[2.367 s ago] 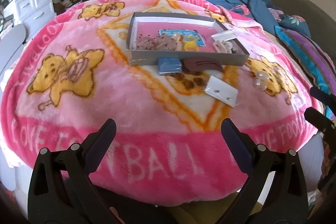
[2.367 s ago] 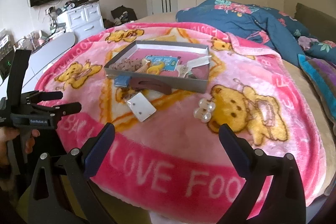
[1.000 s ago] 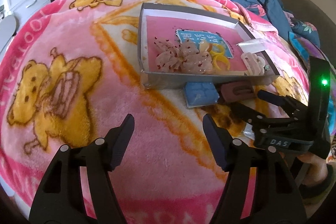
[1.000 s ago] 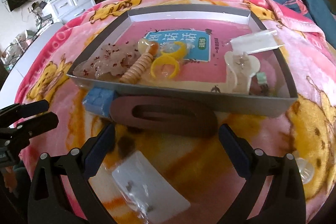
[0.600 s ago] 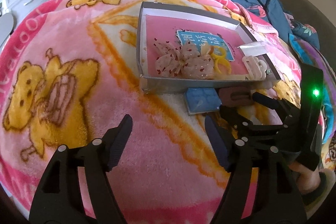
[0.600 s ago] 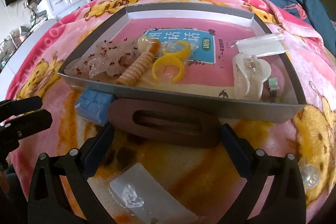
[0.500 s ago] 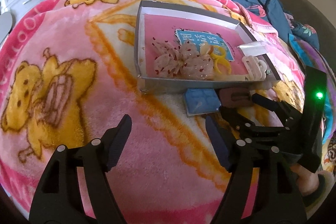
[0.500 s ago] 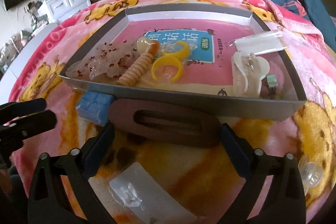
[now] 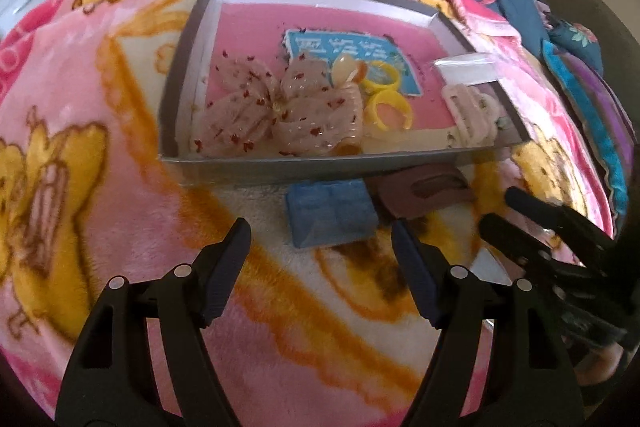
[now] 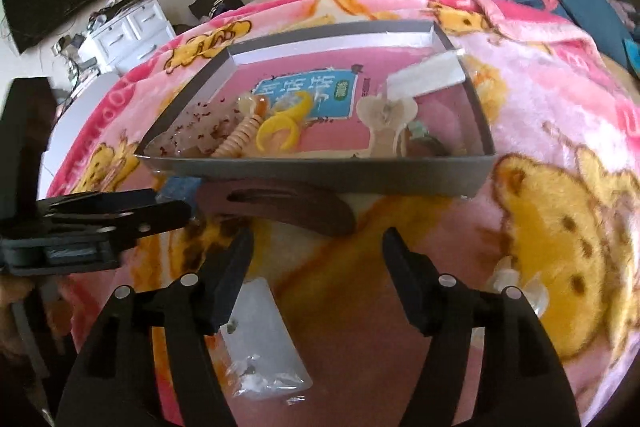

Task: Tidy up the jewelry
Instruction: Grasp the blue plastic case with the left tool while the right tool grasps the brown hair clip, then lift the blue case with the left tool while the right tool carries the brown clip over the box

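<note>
**A:** Where are your hands, and what's still out of the box?

**B:** Both hover over the pink blanket [image 9: 120, 211] on the bed, in front of the grey tray [image 9: 280, 171]. My left gripper [image 9: 320, 247] is partly open with nothing between its fingers, aimed just short of the blue block [image 9: 330, 213] that lies against the tray's front wall. My right gripper [image 10: 316, 247] has just been closing and now stands about half open, empty too, just short of the brown hair clip [image 10: 280, 205], which lies along that same wall.

**A:** So what could go wrong?

**B:** The two tools are crowded together. In the right view my left gripper [image 10: 160, 211] nearly touches the clip's end, so I judge they could knock each other if both reach at once. The clip is long and flat on soft plush; fingers this narrow may ride over it and snag pile. It sits so near the wall that a push might shove the tray and rattle the yellow rings [image 9: 386, 103] and bow [image 9: 276, 115] inside.

**A:** Anything else loose?

**B:** A clear packet [image 10: 264, 339] under my right fingers, easily dragged
</note>
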Tool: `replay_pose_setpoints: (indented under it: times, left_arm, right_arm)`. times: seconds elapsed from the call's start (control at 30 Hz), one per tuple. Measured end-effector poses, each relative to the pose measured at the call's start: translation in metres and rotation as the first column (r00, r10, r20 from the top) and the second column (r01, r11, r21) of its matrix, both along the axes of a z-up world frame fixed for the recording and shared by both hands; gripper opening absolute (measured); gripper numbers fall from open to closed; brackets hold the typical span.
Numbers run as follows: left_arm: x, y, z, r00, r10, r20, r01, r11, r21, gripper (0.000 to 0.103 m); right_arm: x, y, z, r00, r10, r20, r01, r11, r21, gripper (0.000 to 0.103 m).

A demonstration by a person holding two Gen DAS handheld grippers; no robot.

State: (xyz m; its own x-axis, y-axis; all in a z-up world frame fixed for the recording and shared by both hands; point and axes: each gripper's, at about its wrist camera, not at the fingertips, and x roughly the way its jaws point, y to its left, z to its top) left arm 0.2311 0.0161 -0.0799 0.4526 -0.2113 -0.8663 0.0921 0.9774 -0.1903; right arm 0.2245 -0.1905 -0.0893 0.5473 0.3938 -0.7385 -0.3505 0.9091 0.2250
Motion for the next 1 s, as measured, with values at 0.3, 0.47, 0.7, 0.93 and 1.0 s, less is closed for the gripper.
replay_pose_setpoints:
  times: [0.3,0.47,0.7,0.93,1.0]
  left_arm:
    - [-0.003,0.016,-0.003,1.0,0.006,-0.004,-0.006,0.999,-0.035,0.037]
    - [-0.018,0.029,0.009,0.999,0.023,0.023,-0.021,0.997,-0.075,0.037]
    - [-0.036,0.044,0.02,0.998,0.043,0.047,-0.037,0.994,-0.104,0.037]
    - [-0.053,0.047,0.038,0.993,0.06,0.104,-0.048,0.993,-0.109,0.037]
    - [-0.059,0.045,0.045,0.99,0.06,0.125,-0.046,0.993,-0.112,0.037]
  right_arm:
    - [0.009,0.031,-0.012,0.994,0.09,0.06,-0.072,0.966,-0.248,0.069]
    - [0.005,0.056,-0.019,0.986,0.127,0.111,-0.082,0.934,-0.347,0.052]
    - [-0.001,0.078,-0.026,0.966,0.15,0.209,-0.033,0.879,-0.476,0.017]
    - [-0.02,0.054,0.003,0.956,0.154,0.251,-0.064,0.941,-0.333,0.006]
    - [-0.025,0.041,0.016,0.958,0.137,0.253,-0.07,0.964,-0.256,0.006]
